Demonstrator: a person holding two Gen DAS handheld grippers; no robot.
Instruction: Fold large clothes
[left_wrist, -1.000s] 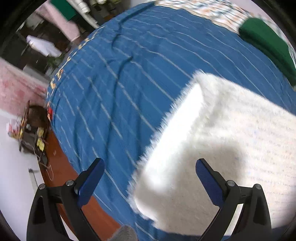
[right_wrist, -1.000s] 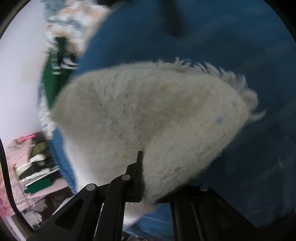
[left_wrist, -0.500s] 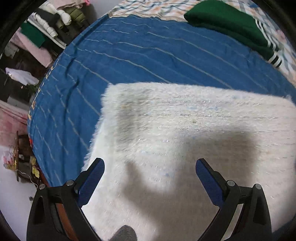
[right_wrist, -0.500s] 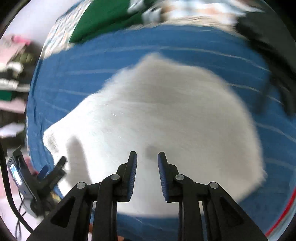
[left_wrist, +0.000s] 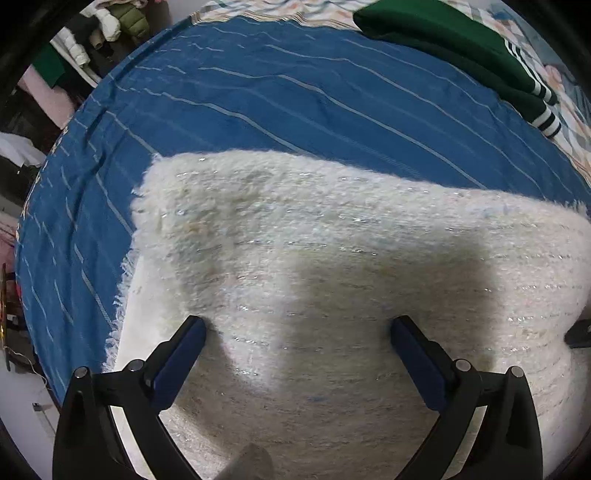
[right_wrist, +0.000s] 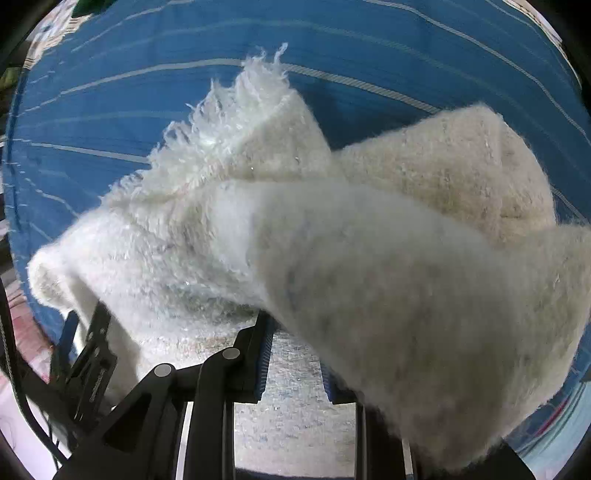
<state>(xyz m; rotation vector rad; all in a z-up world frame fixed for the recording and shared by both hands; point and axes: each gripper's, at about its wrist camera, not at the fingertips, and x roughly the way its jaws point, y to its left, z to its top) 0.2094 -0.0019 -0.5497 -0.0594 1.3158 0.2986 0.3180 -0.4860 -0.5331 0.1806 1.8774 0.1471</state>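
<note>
The left claw (left_wrist: 297, 354) hangs wide just above the flat white fuzzy blanket (left_wrist: 332, 258). The right claw (right_wrist: 295, 354), nearer the lifted fold, stands narrow around the blanket's edge; a firm pinch I cannot tell.

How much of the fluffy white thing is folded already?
Partly. The white fuzzy garment already lies doubled on the blue striped bedspread. Right now the right gripper has a bunched fold draped over its narrowly parted jaws, and the left gripper hovers wide open above it. Laying that fold flat and squaring it is left.
</note>
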